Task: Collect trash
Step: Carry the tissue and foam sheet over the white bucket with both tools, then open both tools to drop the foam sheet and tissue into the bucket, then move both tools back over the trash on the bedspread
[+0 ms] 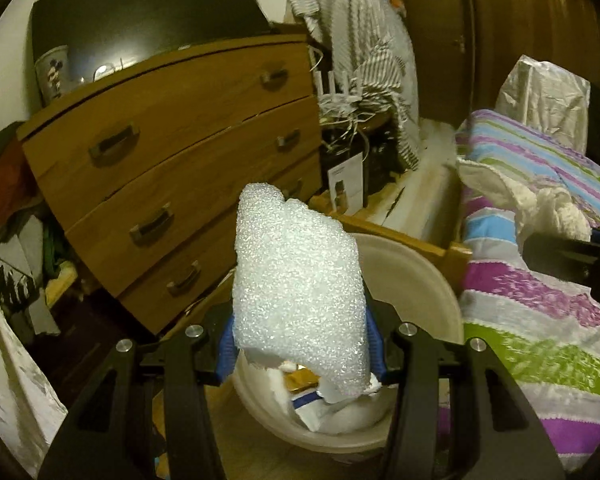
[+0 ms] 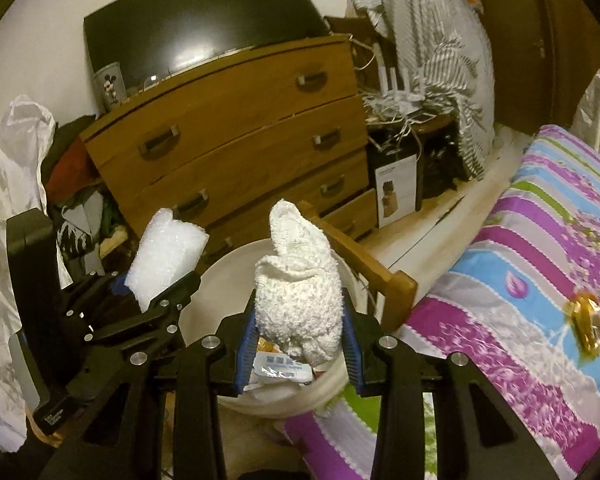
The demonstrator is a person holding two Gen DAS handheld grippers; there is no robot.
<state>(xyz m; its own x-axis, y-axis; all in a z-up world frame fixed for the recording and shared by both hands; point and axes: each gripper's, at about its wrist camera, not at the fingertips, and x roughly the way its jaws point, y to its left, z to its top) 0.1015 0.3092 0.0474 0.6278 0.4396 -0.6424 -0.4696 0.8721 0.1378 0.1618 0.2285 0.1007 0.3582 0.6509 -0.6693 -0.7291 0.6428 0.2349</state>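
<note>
Your left hand-held gripper (image 1: 300, 344) is clamped on a white, pebbly-textured sheet of foam packing wrap (image 1: 300, 284), and your right hand-held gripper (image 2: 297, 340) is clamped on a crumpled white terry-cloth wad (image 2: 297, 284); both pieces hang above the round cream plastic waste bin (image 1: 432, 280), which stands on the floor between the wooden chest of drawers (image 1: 171, 152) and the bed with its striped purple, blue and green quilt (image 2: 540, 248). The foam wrap is probably very light, springy and easily crushed, so the blue pads (image 1: 227, 344) holding its lower edge seem enough; taken higher up, it would likely fold over. The cloth wad appears soft and limp, with a loose flap standing above the pads, so a hold across its bulky middle should keep it from unrolling. Neither piece looks fragile or slippery, though each may cling to the ribbed pads when you let go. The bin already holds torn paper and a printed wrapper (image 2: 279, 364). A gold, shiny wrapper (image 2: 588, 324) lies on the quilt well apart from the bin.
</note>
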